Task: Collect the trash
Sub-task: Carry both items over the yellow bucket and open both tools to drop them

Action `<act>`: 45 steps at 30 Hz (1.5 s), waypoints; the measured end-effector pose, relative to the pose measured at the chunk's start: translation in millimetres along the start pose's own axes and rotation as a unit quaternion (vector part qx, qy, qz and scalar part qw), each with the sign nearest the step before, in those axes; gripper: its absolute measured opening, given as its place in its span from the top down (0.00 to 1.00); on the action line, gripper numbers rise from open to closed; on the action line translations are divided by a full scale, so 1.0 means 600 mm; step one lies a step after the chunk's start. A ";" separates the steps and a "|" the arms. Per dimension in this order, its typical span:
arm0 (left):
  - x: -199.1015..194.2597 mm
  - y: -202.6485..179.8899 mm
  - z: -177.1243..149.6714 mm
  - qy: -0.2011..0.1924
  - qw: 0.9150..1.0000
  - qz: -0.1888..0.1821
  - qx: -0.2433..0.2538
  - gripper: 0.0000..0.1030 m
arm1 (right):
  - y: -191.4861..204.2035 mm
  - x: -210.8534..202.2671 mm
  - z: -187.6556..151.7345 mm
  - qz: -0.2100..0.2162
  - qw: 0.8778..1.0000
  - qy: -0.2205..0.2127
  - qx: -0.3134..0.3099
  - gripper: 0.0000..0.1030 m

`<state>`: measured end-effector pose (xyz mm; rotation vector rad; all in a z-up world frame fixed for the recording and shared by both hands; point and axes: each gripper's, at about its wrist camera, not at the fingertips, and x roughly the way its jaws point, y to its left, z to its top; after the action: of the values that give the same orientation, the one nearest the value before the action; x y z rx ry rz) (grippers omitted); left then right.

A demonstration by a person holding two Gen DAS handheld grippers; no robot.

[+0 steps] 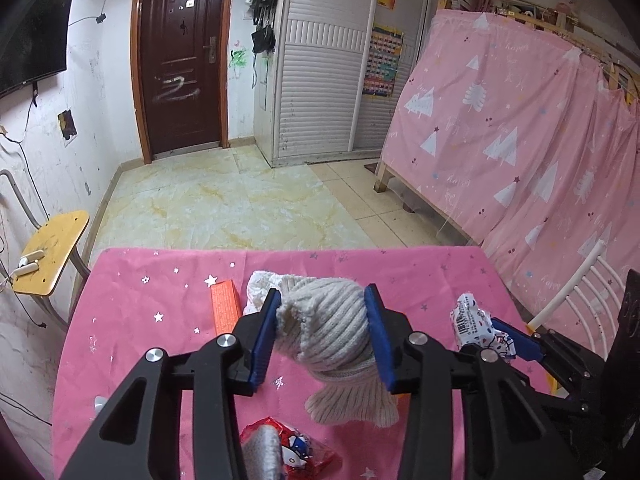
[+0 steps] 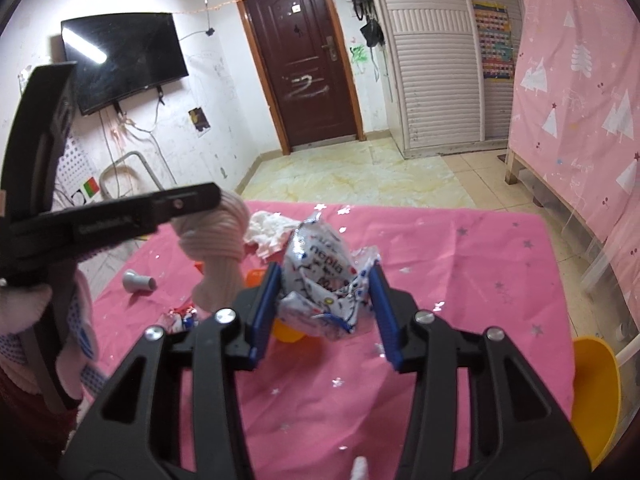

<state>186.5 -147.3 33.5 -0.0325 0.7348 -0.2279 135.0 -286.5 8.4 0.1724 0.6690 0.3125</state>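
My left gripper is shut on a grey-white knitted hat and holds it above the pink star-print table; the hat also shows in the right wrist view. My right gripper is shut on a crumpled white printed wrapper, lifted off the table; the wrapper also shows in the left wrist view. On the table lie an orange box, a white crumpled cloth, and a red snack wrapper.
A grey tube piece lies at the table's left side. A small orange object sits under the right gripper. A yellow bin stands right of the table. A yellow chair is left, a pink-curtained bed right.
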 end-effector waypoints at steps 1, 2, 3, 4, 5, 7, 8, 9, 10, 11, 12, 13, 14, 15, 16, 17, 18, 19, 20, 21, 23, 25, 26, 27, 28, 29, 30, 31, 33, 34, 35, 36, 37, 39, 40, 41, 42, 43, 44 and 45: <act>-0.005 -0.004 0.002 -0.004 1.000 -0.001 0.001 0.66 | -0.004 -0.006 -0.001 -0.001 1.000 -0.003 0.002 0.58; -0.012 -0.011 0.005 -0.009 1.000 -0.003 0.003 0.66 | -0.009 -0.011 -0.001 -0.003 1.000 -0.006 0.005 0.58; -0.018 -0.020 0.008 -0.012 1.000 -0.006 0.006 0.66 | -0.016 -0.018 -0.002 -0.004 1.000 -0.010 0.008 0.58; -0.022 -0.027 0.009 -0.015 1.000 -0.008 0.008 0.66 | -0.020 -0.021 -0.002 -0.005 1.000 -0.013 0.011 0.58; -0.027 -0.037 0.011 -0.019 1.000 -0.010 0.010 0.66 | -0.026 -0.028 -0.004 -0.007 1.000 -0.016 0.014 0.58; -0.037 -0.058 0.014 -0.029 0.999 -0.018 0.014 0.66 | -0.038 -0.042 -0.005 -0.011 0.999 -0.023 0.019 0.58; -0.040 -0.070 0.015 -0.033 0.999 -0.022 0.017 0.66 | -0.046 -0.049 -0.007 -0.014 0.999 -0.026 0.023 0.58; -0.042 -0.080 0.015 -0.035 0.999 -0.025 0.019 0.66 | -0.056 -0.058 -0.009 -0.017 0.999 -0.031 0.027 0.58; -0.043 -0.090 0.016 -0.037 0.999 -0.028 0.022 0.66 | -0.065 -0.063 -0.008 -0.019 0.999 -0.034 0.031 0.58; -0.045 -0.107 0.016 -0.039 0.998 -0.032 0.027 0.66 | -0.074 -0.071 -0.010 -0.022 0.998 -0.038 0.036 0.58; -0.044 -0.118 0.016 -0.039 0.998 -0.036 0.031 0.66 | -0.084 -0.078 -0.012 -0.025 0.998 -0.041 0.039 0.58; -0.042 -0.130 0.017 -0.037 0.998 -0.041 0.036 0.66 | -0.094 -0.087 -0.014 -0.027 0.998 -0.046 0.044 0.58; -0.040 -0.146 0.017 -0.034 0.997 -0.047 0.042 0.66 | -0.104 -0.096 -0.015 -0.030 0.997 -0.050 0.049 0.58; -0.039 -0.161 0.016 -0.032 0.997 -0.052 0.046 0.66 | -0.112 -0.102 -0.017 -0.033 0.997 -0.054 0.053 0.58; -0.037 -0.173 0.014 -0.032 0.997 -0.055 0.050 0.66 | -0.125 -0.114 -0.019 -0.037 0.996 -0.059 0.058 0.58; -0.035 -0.192 0.013 -0.031 0.996 -0.061 0.055 0.66 | -0.132 -0.120 -0.021 -0.040 0.995 -0.063 0.062 0.58; -0.032 -0.205 0.013 -0.030 0.996 -0.066 0.058 0.66 | -0.140 -0.127 -0.022 -0.043 0.995 -0.066 0.066 0.58; -0.030 -0.215 0.012 -0.029 0.995 -0.069 0.060 0.66 | -0.152 -0.136 -0.025 -0.047 0.994 -0.070 0.070 0.58; -0.027 -0.231 0.010 -0.028 0.995 -0.075 0.064 0.66 | -0.164 -0.145 -0.028 -0.051 0.993 -0.074 0.075 0.58; -0.024 -0.246 0.008 -0.025 0.994 -0.081 0.067 0.66 | -0.171 -0.151 -0.029 -0.054 0.993 -0.076 0.078 0.58; -0.020 -0.270 0.005 -0.023 0.993 -0.092 0.071 0.66 | -0.195 -0.168 -0.034 -0.062 0.991 -0.083 0.086 0.58; -0.016 -0.296 0.002 -0.021 0.992 -0.104 0.073 0.66 | -0.214 -0.181 -0.037 -0.068 0.989 -0.089 0.092 0.58; -0.012 -0.310 0.001 -0.019 0.991 -0.109 0.074 0.66 | -0.224 -0.188 -0.039 -0.071 0.988 -0.093 0.096 0.58; -0.007 -0.324 -0.001 -0.017 0.990 -0.113 0.077 0.66 | -0.235 -0.197 -0.041 -0.075 0.987 -0.098 0.101 0.58; -0.002 -0.337 -0.003 -0.014 0.990 -0.116 0.079 0.66 | -0.243 -0.202 -0.041 -0.077 0.986 -0.101 0.104 0.58; 0.005 -0.355 -0.006 -0.009 0.989 -0.120 0.081 0.66 | -0.254 -0.210 -0.044 -0.081 0.985 -0.105 0.108 0.58; 0.010 -0.367 -0.009 -0.004 0.989 -0.124 0.083 0.66 | -0.263 -0.215 -0.045 -0.083 0.984 -0.108 0.112 0.58; 0.016 -0.377 -0.010 -0.001 0.988 -0.127 0.086 0.66 | -0.276 -0.223 -0.049 -0.085 0.983 -0.113 0.119 0.58; 0.027 -0.403 -0.016 0.004 0.987 -0.131 0.092 0.66 | -0.292 -0.232 -0.054 -0.089 0.981 -0.117 0.127 0.58; 0.031 -0.411 -0.018 0.006 0.987 -0.133 0.093 0.66 | -0.303 -0.237 -0.059 -0.090 0.980 -0.119 0.133 0.58; 0.038 -0.422 -0.020 0.011 0.986 -0.135 0.094 0.66 | -0.311 -0.239 -0.062 -0.090 0.979 -0.120 0.139 0.58; 0.045 -0.434 -0.023 0.016 0.986 -0.135 0.097 0.66 | -0.319 -0.243 -0.067 -0.091 0.978 -0.120 0.143 0.58; 0.049 -0.442 -0.024 0.018 0.986 -0.135 0.099 0.66 | -0.327 -0.245 -0.071 -0.094 0.977 -0.120 0.148 0.58; 0.060 -0.464 -0.029 0.025 0.985 -0.138 0.106 0.66 | -0.339 -0.250 -0.074 -0.095 0.976 -0.123 0.154 0.58; 0.062 -0.473 -0.032 0.028 0.984 -0.139 0.107 0.66 | -0.345 -0.253 -0.076 -0.096 0.975 -0.126 0.157 0.58; 0.065 -0.482 -0.036 0.030 0.983 -0.141 0.109 0.66 | -0.348 -0.257 -0.078 -0.097 0.974 -0.128 0.160 0.58; 0.069 -0.489 -0.038 0.032 0.983 -0.143 0.110 0.66 | -0.353 -0.260 -0.080 -0.098 0.973 -0.129 0.162 0.58; 0.073 -0.493 -0.037 0.033 0.983 -0.143 0.109 0.66 | -0.358 -0.262 -0.082 -0.100 0.973 -0.130 0.164 0.58; 0.077 -0.499 -0.038 0.033 0.983 -0.145 0.109 0.65 | -0.360 -0.264 -0.086 -0.102 0.972 -0.131 0.166 0.58; 0.080 -0.506 -0.038 0.035 0.982 -0.151 0.111 0.64 | -0.365 -0.267 -0.088 -0.103 0.971 -0.132 0.168 0.58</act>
<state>147.0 -452.6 18.0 0.0776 0.7692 -0.6020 32.7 -543.3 4.6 0.4570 0.4657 -0.0282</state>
